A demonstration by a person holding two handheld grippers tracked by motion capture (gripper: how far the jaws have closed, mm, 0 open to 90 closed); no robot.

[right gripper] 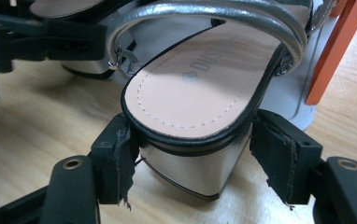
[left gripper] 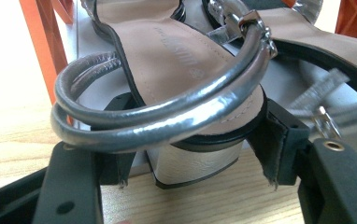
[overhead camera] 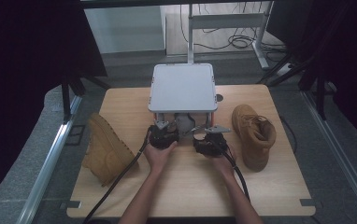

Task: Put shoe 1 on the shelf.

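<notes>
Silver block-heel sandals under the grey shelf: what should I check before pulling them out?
1. Left claw straddles the heel of the first silver block-heel sandal: ok.
2. Right claw straddles the heel of the second silver sandal: ok.
3. Pads pressing firmly on both heels: cannot tell.
4. Silver ankle strap free of the left claw's pads: cannot tell.
5. Second silver sandal apart from the shelf's orange leg: ok.
6. Tan suede boots off to the sides: ok.

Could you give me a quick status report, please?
Left tongs astride one silver block-heeled sandal, right tongs astride its twin; grip unconfirmed. Both sandals under grey orange-legged stand.
</notes>
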